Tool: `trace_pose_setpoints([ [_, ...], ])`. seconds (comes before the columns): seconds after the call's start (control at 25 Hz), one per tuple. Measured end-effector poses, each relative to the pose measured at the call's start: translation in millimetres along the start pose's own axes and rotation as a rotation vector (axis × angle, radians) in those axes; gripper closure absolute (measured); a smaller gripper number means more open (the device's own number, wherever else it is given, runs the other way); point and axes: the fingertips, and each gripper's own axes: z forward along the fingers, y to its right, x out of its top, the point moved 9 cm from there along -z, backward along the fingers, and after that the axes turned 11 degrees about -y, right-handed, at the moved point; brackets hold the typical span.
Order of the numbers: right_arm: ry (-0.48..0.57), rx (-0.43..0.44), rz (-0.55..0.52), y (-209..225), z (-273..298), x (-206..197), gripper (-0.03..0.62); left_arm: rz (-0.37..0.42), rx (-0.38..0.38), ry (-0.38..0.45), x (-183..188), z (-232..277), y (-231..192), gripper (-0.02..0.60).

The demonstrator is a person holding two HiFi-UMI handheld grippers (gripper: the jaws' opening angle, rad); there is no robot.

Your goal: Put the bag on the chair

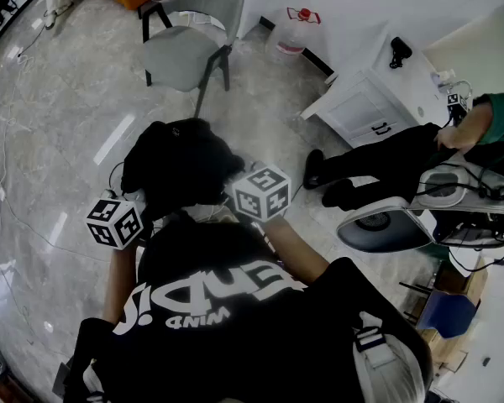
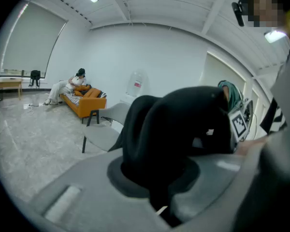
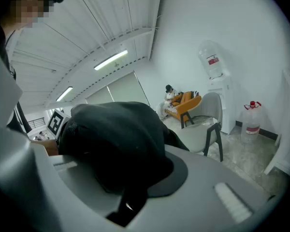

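Bag (image 1: 181, 164) hangs in left tongs (image 2: 160, 208) and right tongs (image 3: 129, 204), apart from chair (image 1: 183, 50).

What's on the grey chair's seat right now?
The head view shows the seat of the grey chair bare. In the left gripper view the held black bag covers part of it.

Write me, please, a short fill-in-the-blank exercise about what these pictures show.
1. The bag is ____ in colour.
2. The left claw and the right claw are each ____ on the bag.
3. The sofa by the far wall is ____.
4. Nothing lies on the seat of the gray ____.
Missing words: black; shut; orange; chair.
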Motion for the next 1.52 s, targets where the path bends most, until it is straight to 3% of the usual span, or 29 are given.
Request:
trace_pose_setpoints([
  [0.36, 0.001, 0.015, -0.012, 0.9, -4.4, -6.2, 0.563, -0.022, 0.029, 0.025, -10.3, -1.1, 10.6, 0.548],
  [0.88, -0.03, 0.094, -0.008, 35.4, -32.3, -6.5, 0.563, -0.104, 0.099, 0.065, -15.9, 22.5, 53.6, 0.548],
  [1.12, -0.028, 0.09, 0.02, 47.4, -23.6, -12.4, 0.563, -0.085, 0.081, 0.059, -19.0, 35.5, 43.7, 0.548],
  [1.52, -0.02, 0.06, 0.033, 94.1, 16.5, 38.3, 0.563, -0.088, 0.028, 0.065, 34.1, 82.5, -11.7, 0.548],
])
